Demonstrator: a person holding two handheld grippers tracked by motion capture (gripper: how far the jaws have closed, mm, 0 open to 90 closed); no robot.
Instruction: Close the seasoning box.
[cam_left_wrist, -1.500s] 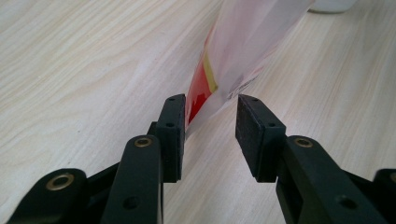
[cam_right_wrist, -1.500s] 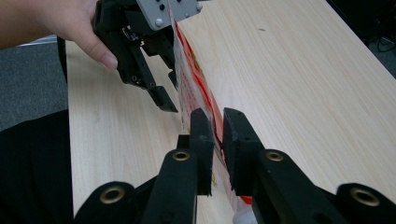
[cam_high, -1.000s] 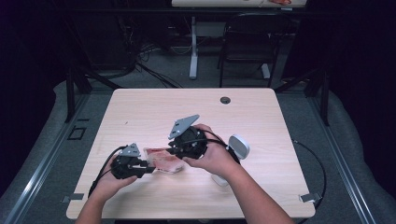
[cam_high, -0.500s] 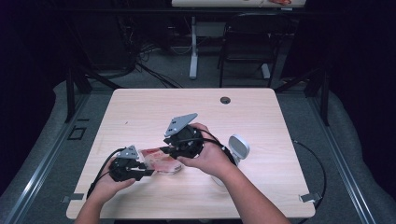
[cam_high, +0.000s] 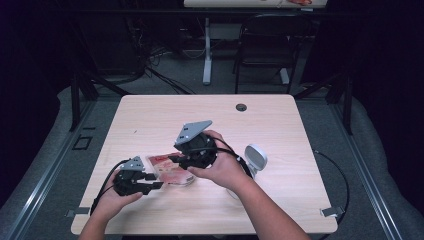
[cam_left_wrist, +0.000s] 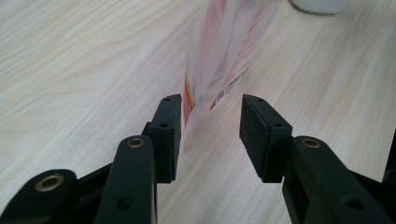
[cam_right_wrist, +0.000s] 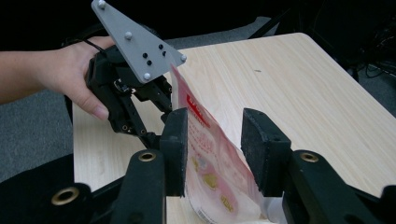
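Pink snack pouch (cam_high: 172, 170) lies on the table (cam_high: 280, 125) in the lower-left centre of the high view, long axis running between left gripper (cam_high: 150, 181) and right gripper (cam_high: 176, 159), both jaws just opening, ends between unpressed pads.

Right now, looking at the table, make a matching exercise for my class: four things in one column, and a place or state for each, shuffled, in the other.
Things:
1. left gripper
2. right gripper
3. snack pouch
4. white cup

Places or states:
A. red and pink, lying between both pairs of jaws
B. at the pouch's near end, jaws open
C. stands to the right of the person's right hand
D. carries the tilted grey plate, jaws open

Pairs: 1-B, 2-D, 3-A, 4-C
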